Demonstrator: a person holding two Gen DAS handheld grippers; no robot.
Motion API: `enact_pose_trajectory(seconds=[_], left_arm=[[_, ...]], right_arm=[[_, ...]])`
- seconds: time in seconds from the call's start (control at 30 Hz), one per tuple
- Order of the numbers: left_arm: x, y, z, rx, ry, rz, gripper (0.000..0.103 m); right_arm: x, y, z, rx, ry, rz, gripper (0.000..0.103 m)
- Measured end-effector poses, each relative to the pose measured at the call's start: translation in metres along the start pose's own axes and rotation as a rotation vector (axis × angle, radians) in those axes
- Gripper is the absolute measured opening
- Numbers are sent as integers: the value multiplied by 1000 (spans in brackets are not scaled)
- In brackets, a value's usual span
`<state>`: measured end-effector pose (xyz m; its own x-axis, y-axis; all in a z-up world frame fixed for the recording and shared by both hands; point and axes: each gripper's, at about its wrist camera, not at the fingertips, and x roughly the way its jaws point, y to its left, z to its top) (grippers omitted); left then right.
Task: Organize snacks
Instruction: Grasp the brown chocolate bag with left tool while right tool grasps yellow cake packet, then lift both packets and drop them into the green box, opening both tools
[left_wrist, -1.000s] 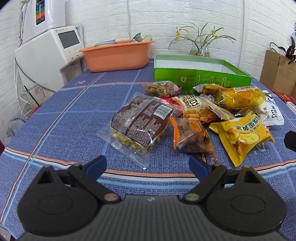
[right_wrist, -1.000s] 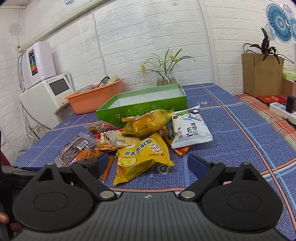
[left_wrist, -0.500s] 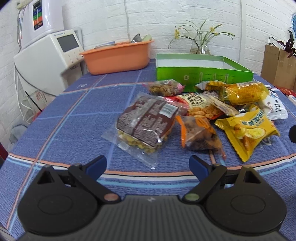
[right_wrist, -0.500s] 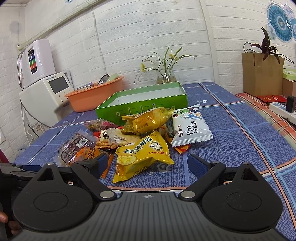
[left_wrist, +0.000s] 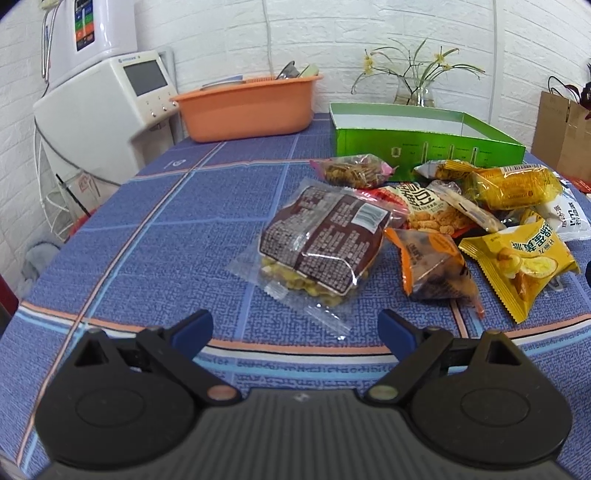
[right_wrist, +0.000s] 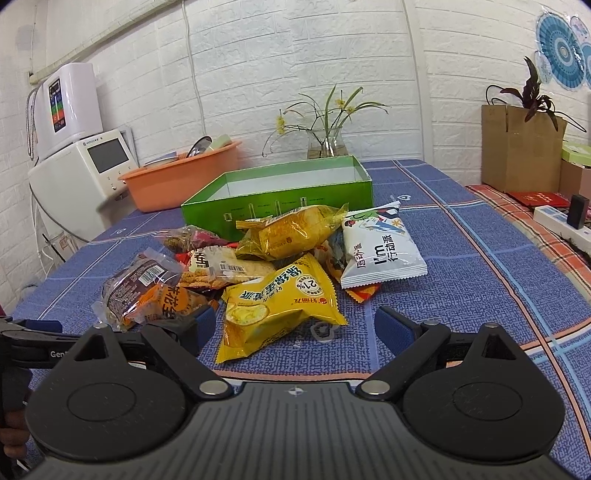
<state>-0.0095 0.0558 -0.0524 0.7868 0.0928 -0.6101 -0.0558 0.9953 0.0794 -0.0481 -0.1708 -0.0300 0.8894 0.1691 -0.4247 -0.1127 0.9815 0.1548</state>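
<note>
Both pairs of fingers stand wide apart with nothing between them: your left gripper hovers low over the counter, and your right gripper does the same.

Just ahead of the left fingers, slightly to their right, lies the brown packet in clear wrap, its near sealed edge pointing back at you. It is the closest target and lies apart from the heap on its left side, so take it first. Come in low, straddle its short width and close on the body of the pack, not the thin clear flap, which would likely slip out.

Right of it, touching or nearly so, sits the orange packet; keep your right-hand finger out of it as you close.

Between the right fingers, a little forward, lies the yellow packet, with the white packet beyond and to the right, and a golden packet on top of the heap behind. The yellow one looks puffy, so squeeze gently.

Farthest from both pairs stands the green box, open-topped; it looks empty, though its floor is only partly in view. I judge it the destination. Lift clear of the heap before carrying over its near wall.
</note>
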Motion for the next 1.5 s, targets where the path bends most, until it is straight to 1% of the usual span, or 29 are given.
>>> enact_pose_trajectory(seconds=[0.1, 0.17, 0.2, 0.27, 0.33, 0.4, 0.43, 0.5, 0.57, 0.6, 0.67, 0.7, 0.73, 0.93, 1.0, 1.1, 1.13, 1.23, 1.27, 1.33, 1.4, 1.5], left_arm=[[2, 9, 6, 47, -50, -4, 91], [7, 15, 14, 84, -85, -10, 91], [11, 17, 17, 104, -95, -22, 91], [22, 21, 24, 152, -86, -49, 91], [34, 26, 31, 196, -77, -95, 91], [42, 29, 36, 231, -85, -156, 91], [47, 30, 40, 251, -75, -179, 91], [53, 29, 46, 283, -67, -208, 91], [58, 30, 51, 305, -72, -276, 91], [61, 31, 54, 304, -63, -312, 91], [72, 32, 61, 277, -17, -375, 91], [80, 32, 63, 257, 32, -403, 91], [85, 30, 64, 241, 64, -403, 91], [85, 12, 62, 260, 94, -346, 91], [85, 7, 61, 260, 103, -321, 91], [82, 6, 60, 243, 109, -308, 89], [80, 9, 58, 242, 106, -305, 87], [69, 9, 51, 238, 99, -302, 82], [65, 10, 48, 241, 98, -307, 82], [56, 13, 41, 236, 93, -304, 83], [44, 15, 33, 229, 87, -298, 82], [26, 26, 23, 153, 82, -307, 82]], right_arm=[[2, 3, 4, -14, -34, 12, 103], [9, 7, 9, -38, -42, 43, 103], [15, 9, 11, -54, -31, 58, 103], [29, 12, 16, -74, 11, 68, 103], [44, 12, 18, -61, 67, 66, 103], [58, 9, 18, -19, 128, 56, 103], [64, 8, 17, 1, 153, 46, 103], [71, 6, 14, 30, 181, 39, 103], [75, 5, 13, 37, 199, 63, 103], [77, 5, 13, 30, 205, 72, 103], [80, 8, 14, 6, 206, 72, 103], [81, 10, 15, -7, 207, 74, 103], [81, 11, 15, -19, 209, 76, 103], [83, 12, 13, -23, 216, 93, 103], [89, 12, 13, -34, 235, 108, 103], [92, 14, 11, -101, 224, 126, 103], [91, 15, 11, -117, 221, 124, 103], [81, 12, 11, -122, 208, 142, 103], [77, 12, 11, -122, 205, 138, 96], [68, 9, 11, -107, 202, 138, 94], [58, 6, 9, -88, 196, 157, 93], [39, 5, 6, -85, 169, 169, 93]])
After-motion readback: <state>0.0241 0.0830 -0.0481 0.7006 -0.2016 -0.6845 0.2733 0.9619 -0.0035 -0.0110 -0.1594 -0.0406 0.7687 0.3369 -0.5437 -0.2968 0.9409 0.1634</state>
